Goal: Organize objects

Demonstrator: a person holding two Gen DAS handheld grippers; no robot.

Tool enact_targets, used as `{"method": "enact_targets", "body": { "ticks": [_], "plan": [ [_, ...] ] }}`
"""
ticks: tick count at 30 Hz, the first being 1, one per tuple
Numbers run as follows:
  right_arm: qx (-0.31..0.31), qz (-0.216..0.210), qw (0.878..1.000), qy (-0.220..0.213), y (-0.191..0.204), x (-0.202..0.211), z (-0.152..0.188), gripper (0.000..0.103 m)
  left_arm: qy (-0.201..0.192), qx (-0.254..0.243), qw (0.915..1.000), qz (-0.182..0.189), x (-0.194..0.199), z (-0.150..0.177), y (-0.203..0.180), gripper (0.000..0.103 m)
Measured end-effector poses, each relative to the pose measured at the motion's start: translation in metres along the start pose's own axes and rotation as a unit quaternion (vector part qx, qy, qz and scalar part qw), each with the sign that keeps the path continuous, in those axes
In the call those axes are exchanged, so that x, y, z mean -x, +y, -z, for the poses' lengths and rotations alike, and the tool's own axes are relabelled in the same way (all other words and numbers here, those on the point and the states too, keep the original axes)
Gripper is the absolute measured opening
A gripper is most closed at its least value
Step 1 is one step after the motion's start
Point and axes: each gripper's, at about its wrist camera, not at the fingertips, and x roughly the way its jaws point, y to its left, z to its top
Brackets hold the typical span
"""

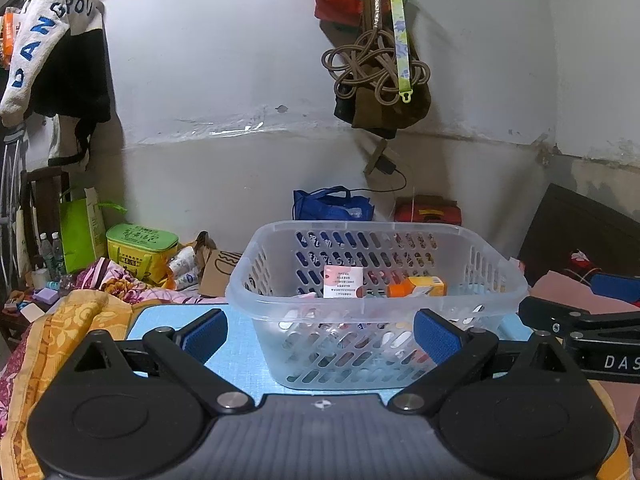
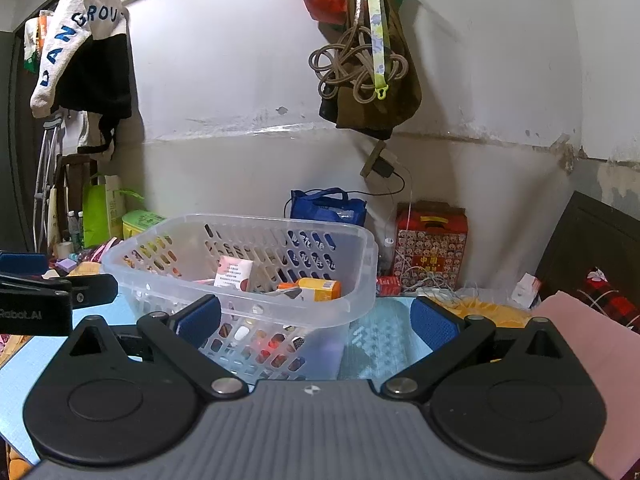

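Two open grippers face a clear basket on a blue mat below a scuffed white wall.

Left wrist view: left gripper (image 1: pixel 320 338) spread wide, empty; basket (image 1: pixel 376 304) straight ahead on mat (image 1: pixel 240 344), holding an orange box (image 1: pixel 418 287); right wrist view: right gripper (image 2: pixel 318 322) also spread, empty; basket (image 2: pixel 240 276) ahead to the left.

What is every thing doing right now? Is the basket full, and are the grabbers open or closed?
left gripper: open, holding nothing.
right gripper: open, holding nothing.
basket: upright on the blue mat, partly filled.
orange box: lying inside the basket.
white-and-pink packet: leaning upright inside the basket.
blue mat: lying flat under the basket.
blue bag: standing behind the basket, top open.
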Motion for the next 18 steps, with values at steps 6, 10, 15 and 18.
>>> {"method": "enact_targets", "body": {
  "ticks": [6, 10, 15, 18],
  "plan": [
    [-0.004, 0.001, 1.0, 0.002, -0.0013, -0.0007, -0.0005, 0.103, 0.002, 0.001, 1.0, 0.001, -0.0006, 0.0003, 0.0004, 0.101],
    [-0.003, 0.003, 1.0, 0.002, -0.0013, -0.0008, -0.0008, 0.103, 0.002, 0.001, 1.0, 0.003, -0.0007, 0.0007, 0.0001, 0.101],
    [-0.004, 0.003, 1.0, 0.003, -0.0006, -0.0001, -0.001, 0.103, 0.004, 0.002, 1.0, 0.003, -0.0019, 0.0008, -0.0006, 0.101],
    [-0.003, 0.003, 1.0, 0.003, -0.0005, -0.0001, -0.001, 0.103, 0.004, 0.003, 1.0, 0.004, -0.002, 0.0015, -0.0014, 0.101]
  ]
}}
